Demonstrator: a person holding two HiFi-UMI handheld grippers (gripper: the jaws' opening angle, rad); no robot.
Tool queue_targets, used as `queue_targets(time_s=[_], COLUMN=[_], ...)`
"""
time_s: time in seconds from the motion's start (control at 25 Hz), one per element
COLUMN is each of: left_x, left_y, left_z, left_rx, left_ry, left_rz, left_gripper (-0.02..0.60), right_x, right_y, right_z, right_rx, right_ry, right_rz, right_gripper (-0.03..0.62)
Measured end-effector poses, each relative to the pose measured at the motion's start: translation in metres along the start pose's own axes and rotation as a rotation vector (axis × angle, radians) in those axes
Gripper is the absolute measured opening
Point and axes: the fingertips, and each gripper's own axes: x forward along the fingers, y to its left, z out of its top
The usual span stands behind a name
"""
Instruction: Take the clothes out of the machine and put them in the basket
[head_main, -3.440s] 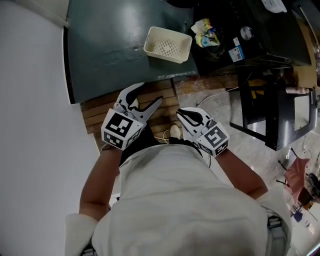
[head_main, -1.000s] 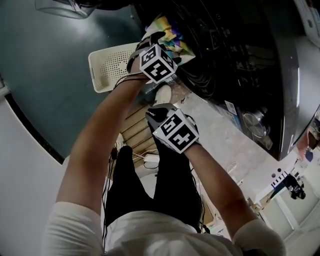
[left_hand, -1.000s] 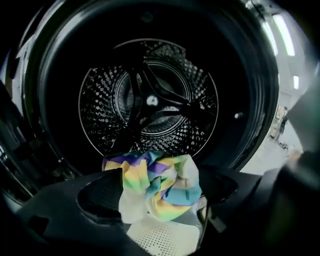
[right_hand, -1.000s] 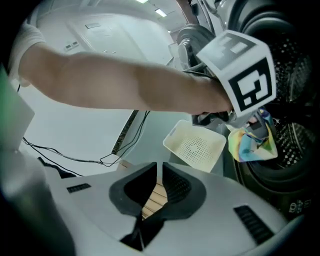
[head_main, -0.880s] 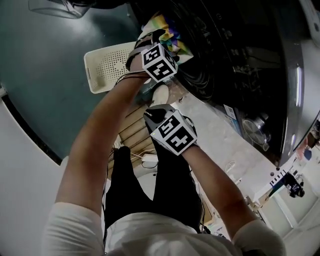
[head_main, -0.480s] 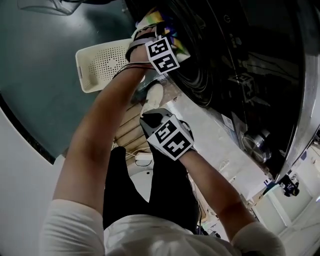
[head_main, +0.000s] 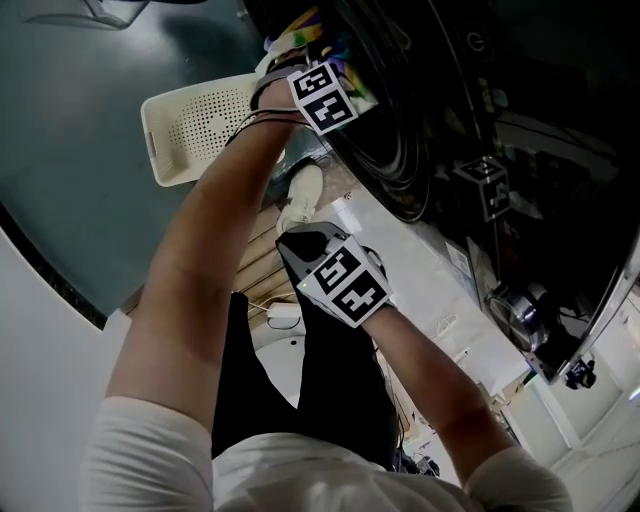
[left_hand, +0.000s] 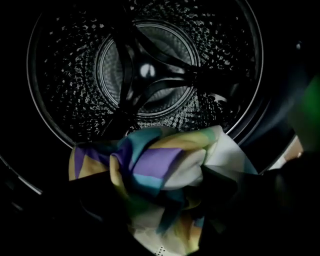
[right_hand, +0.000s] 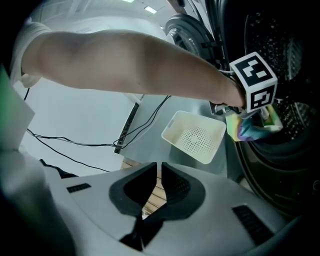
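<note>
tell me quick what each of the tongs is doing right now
left tongs: closed on the multicoloured cloth
right tongs: closed, holding nothing

The left gripper view is very dark. Only the steel drum (left_hand: 145, 70) catches small sparkles, and the coloured cloth (left_hand: 160, 165) is softly lit; the lower part sinks into black shadow. The right gripper view is brighter, lit by ceiling lamps (right_hand: 150, 9). Its edges bend strongly, and its left rim is blurred and greenish. In the head view the dark floor (head_main: 90, 120) shows a pale sheen.
</note>
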Motion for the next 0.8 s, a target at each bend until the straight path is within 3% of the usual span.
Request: queue_targets(time_s=[0.04,0.12,0.24,0.44,0.6,0.8], left_x=[0.002,0.0,-0.005,-0.026,-0.062,-0.107], left_y=[0.002,0.01,0.013,0.021,0.029,0.029], left_z=[-0.001,-0.003,-0.009,-0.006,0.004,0.004], left_rx=[0.005,0.002,-0.005,-0.077,-0.17,-0.209], left_ry=[0.013,0.04,0.064,0.013,-0.071,-0.122], left_rz=[0.019,0.062,0.105,0.147,0.144,0.132], left_gripper=[0.423,0.26,0.17,0.13,0.121,0.12], right_x=[0.0,0.0,0.002,-0.001,-0.006,-0.009], right_y=[-0.003,-0.008,-0.011,-0.01,-0.01,-0.003], right_z=[0.0,0.002,0.001,0.007,0.008,0.017], right_rx=[0.003,0.009,0.012,0.002,-0.004,-0.007], right_ry=[-0.007,-0.02,-0.02,-0.032,-0.058,-0.095], right_rz=[-0.004,-0.01,-0.011,-0.015,-0.043,-0.071], right_gripper=[0.029,0.03,0.029,0.029,0.029,0.029])
